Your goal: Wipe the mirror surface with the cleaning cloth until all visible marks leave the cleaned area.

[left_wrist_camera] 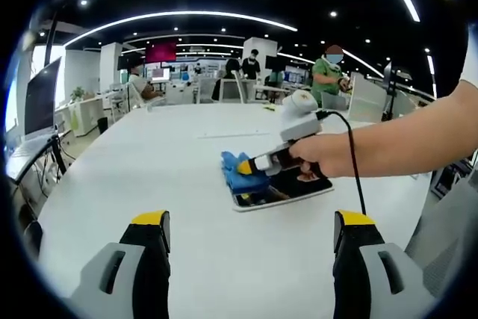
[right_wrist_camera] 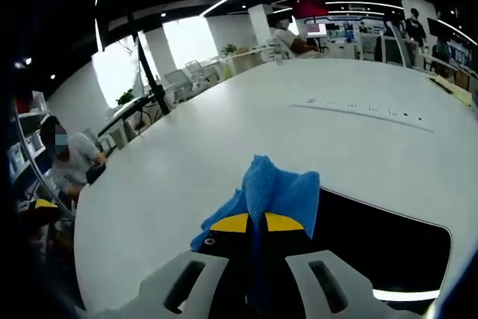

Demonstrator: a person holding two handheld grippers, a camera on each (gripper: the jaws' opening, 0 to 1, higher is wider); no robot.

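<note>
Right gripper (right_wrist_camera: 256, 222): fingers closed on the blue cleaning cloth (right_wrist_camera: 275, 188). Yellow fingertips (right_wrist_camera: 231, 223) sit pressed together w/ cloth fabric pinched between them; the cloth bunches up ahead of the tips and spills to both sides. Cloth rests on the near-left end of the mirror (right_wrist_camera: 388, 248), a dark rectangular slab w/ rounded corners lying flat on the white bench (right_wrist_camera: 224, 132). A bright strip of ceiling light reflects at the mirror's lower edge.

Left gripper (left_wrist_camera: 252, 233): fingers open, wide apart, nothing between them. Yellow-tipped fingers (left_wrist_camera: 151, 220) hover above the bench (left_wrist_camera: 149, 155), well apart from the mirror (left_wrist_camera: 295, 190), which lies ahead between the two fingers in the left gripper view. In the same view the right gripper (left_wrist_camera: 245, 166) comes in from the right, held by a person's hand (left_wrist_camera: 317, 158), cable trailing off the back; its tip holds the cloth (left_wrist_camera: 240, 177) down on the mirror's left end. Mirror surface reflects hand and gripper.

No readable brand, label or writing on cloth, mirror or grippers. Faint markings on the bench far side in the right gripper view are too small to read.
</note>
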